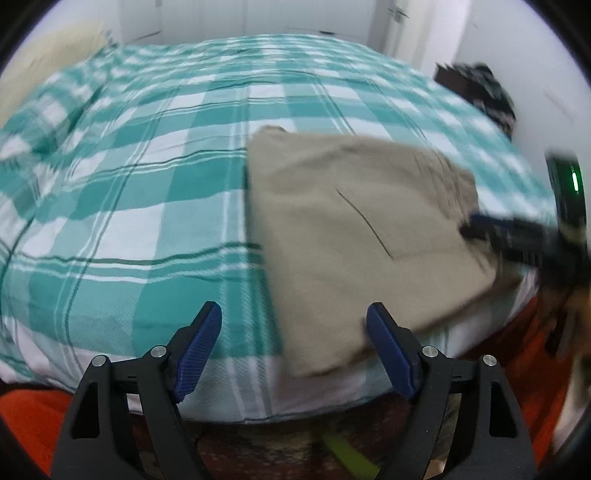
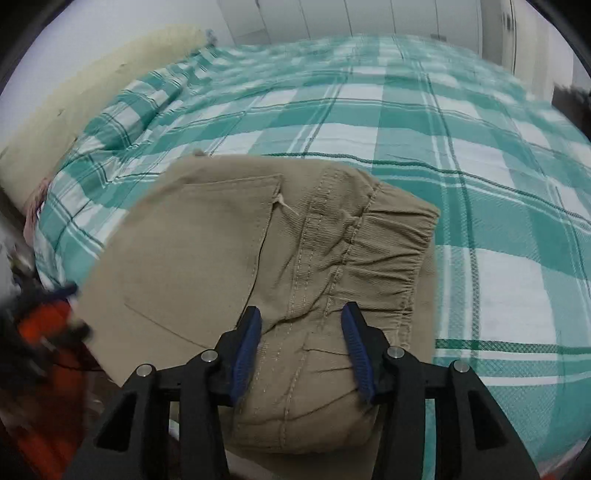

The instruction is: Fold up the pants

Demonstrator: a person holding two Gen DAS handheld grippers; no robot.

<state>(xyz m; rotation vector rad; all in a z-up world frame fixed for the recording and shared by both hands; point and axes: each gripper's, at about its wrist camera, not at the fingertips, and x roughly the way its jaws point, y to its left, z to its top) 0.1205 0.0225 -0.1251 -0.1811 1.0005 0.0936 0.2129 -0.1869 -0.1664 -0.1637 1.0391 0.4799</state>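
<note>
The beige pants (image 1: 354, 236) lie folded into a compact rectangle on the bed, near its front edge. In the right wrist view their gathered waistband (image 2: 391, 254) and a back pocket (image 2: 207, 229) face up. My left gripper (image 1: 293, 317) is open over the bed's edge, its right finger beside the near corner of the pants, and nothing is pinched. My right gripper (image 2: 301, 317) hovers over the waistband end with its jaws apart. Cloth shows between and under the fingers, and the pads do not press it. In the left wrist view the right gripper (image 1: 471, 227) is a blur at the right side of the pants.
The bed carries a teal and white checked sheet (image 1: 147, 177) with a rumpled ridge at the left. A cream pillow (image 2: 92, 96) lies at the head. Orange cloth (image 1: 26, 417) hangs below the front edge. White cupboard doors (image 2: 332, 18) stand behind, and a dark object (image 1: 476, 85) is at the far right.
</note>
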